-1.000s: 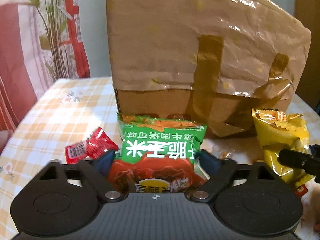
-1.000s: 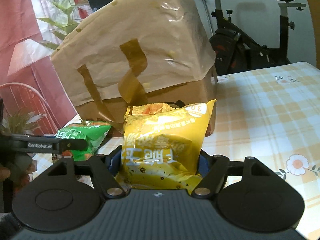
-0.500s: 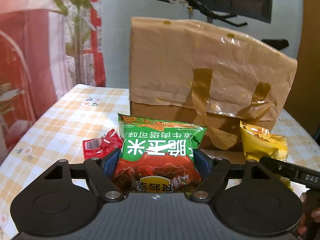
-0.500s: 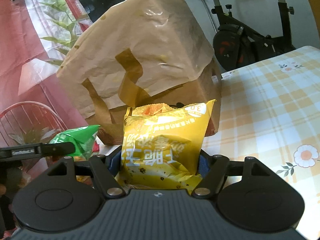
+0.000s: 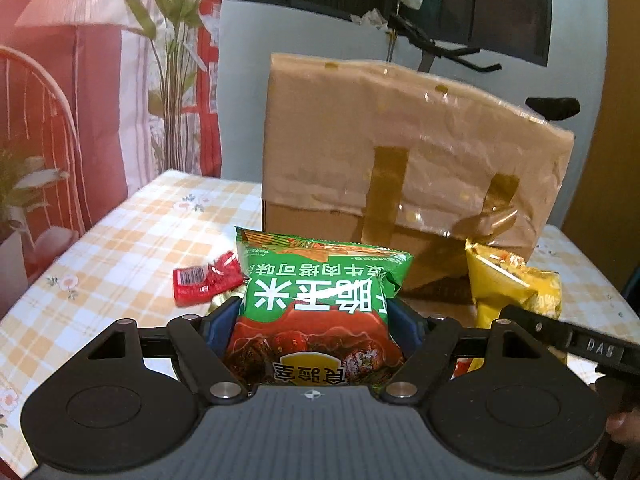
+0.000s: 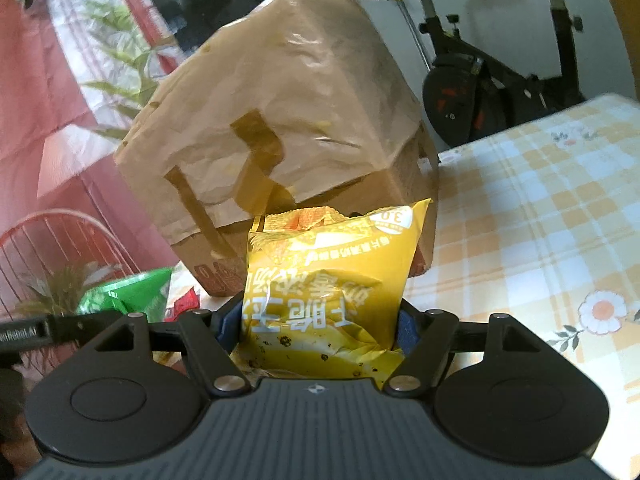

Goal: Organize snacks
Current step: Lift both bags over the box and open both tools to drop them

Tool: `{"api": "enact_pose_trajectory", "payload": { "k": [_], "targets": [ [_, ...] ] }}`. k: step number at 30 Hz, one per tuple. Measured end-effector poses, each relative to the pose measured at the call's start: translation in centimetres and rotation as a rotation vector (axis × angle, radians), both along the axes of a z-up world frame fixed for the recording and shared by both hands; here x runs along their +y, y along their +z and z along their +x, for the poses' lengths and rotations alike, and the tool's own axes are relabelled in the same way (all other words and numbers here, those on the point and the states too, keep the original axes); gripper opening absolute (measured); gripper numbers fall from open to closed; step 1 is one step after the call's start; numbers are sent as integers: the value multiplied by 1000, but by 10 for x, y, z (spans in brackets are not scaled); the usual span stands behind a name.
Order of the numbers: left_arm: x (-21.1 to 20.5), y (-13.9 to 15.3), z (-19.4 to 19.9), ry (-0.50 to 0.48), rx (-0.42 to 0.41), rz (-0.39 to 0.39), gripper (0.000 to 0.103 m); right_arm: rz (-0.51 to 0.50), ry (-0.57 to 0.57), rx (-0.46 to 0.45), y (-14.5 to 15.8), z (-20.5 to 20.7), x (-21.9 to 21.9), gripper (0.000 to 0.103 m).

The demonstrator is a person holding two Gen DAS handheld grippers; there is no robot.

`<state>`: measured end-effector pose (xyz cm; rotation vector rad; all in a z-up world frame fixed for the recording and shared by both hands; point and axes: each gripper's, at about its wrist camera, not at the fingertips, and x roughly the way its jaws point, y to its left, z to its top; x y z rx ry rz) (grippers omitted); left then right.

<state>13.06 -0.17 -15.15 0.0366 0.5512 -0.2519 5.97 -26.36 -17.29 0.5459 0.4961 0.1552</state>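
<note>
left wrist: checked tablecloth (image 5: 132,240), exercise bike (image 6: 500,68) behind.

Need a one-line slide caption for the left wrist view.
Left gripper holds a green snack bag before a paper-covered cardboard box on a checkered tablecloth.

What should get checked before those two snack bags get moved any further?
1. Left gripper clamped on the green snack bag: ok.
2. Right gripper clamped on the yellow snack bag: ok.
3. Both bags lifted off the checkered tablecloth: cannot tell.
4. Opening on the paper-covered cardboard box to drop them in: cannot tell, top hidden.
5. Red packet out of the way: ok, lying to the left.
6. Grippers apart from each other: ok.
</note>
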Motion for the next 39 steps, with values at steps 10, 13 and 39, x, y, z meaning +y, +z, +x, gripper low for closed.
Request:
{"api": "enact_pose_trajectory", "payload": {
  "k": [10,13,39],
  "targets": [
    [13,30,-12,49,-109,-29,80,-112,81,-84,44,-11,7,73],
    [12,46,-13,34,-148,-50,80,-116,99,-119,55,-17,8,73],
    [-100,131,157,-185,-173,-116,80,-279,-22,-282,202,71,-32,73]
  ]
}}
